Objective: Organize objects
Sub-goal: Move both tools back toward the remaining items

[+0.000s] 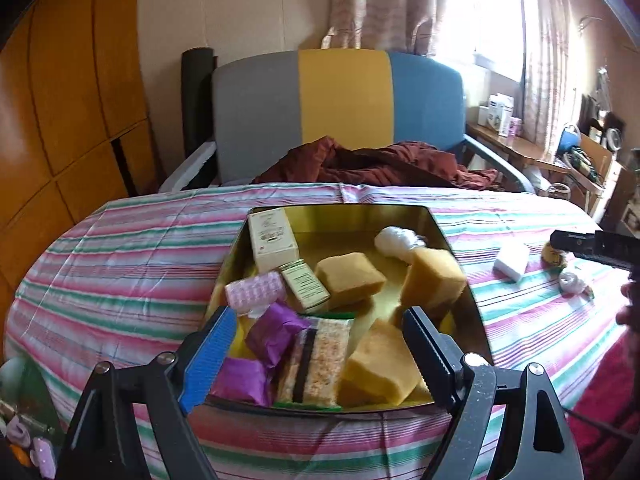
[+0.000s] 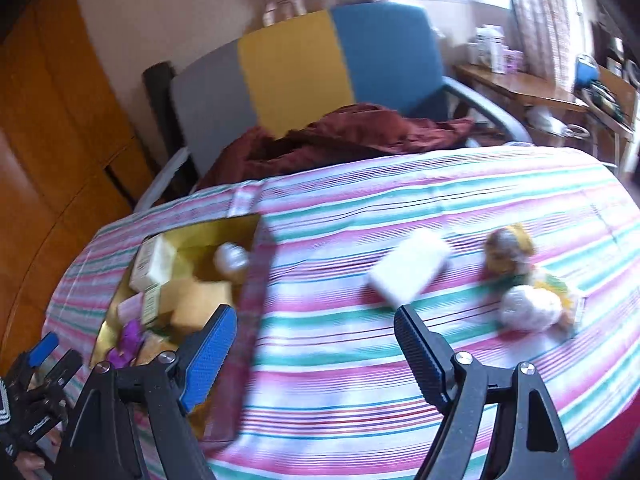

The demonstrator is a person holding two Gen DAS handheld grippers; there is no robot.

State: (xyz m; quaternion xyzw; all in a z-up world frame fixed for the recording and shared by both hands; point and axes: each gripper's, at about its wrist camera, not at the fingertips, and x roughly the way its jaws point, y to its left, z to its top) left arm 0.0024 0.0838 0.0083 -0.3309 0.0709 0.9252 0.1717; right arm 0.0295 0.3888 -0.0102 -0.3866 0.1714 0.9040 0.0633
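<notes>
An open gold tin [image 1: 340, 222] sits on the striped cloth and holds a cream box [image 1: 272, 240], a pink roller [image 1: 254, 292], purple packets [image 1: 276, 330], a snack bar [image 1: 316, 360], a white wad [image 1: 396, 240] and yellow sponges [image 1: 350, 278]. My left gripper [image 1: 318, 314] hovers open over the tin's near end, gripping nothing. My right gripper [image 2: 314, 312] is open above bare cloth between the tin [image 2: 224, 228] and the loose items: a white block [image 2: 408, 272], a small doll [image 2: 512, 252] and a white bundle [image 2: 528, 306]. The right wrist view is blurred.
A grey, yellow and blue chair [image 1: 340, 100] with a dark red garment [image 1: 380, 164] stands behind the table. A wooden wardrobe [image 1: 60, 100] lies to the left. A cluttered side table [image 1: 520, 144] stands by the curtained window on the right.
</notes>
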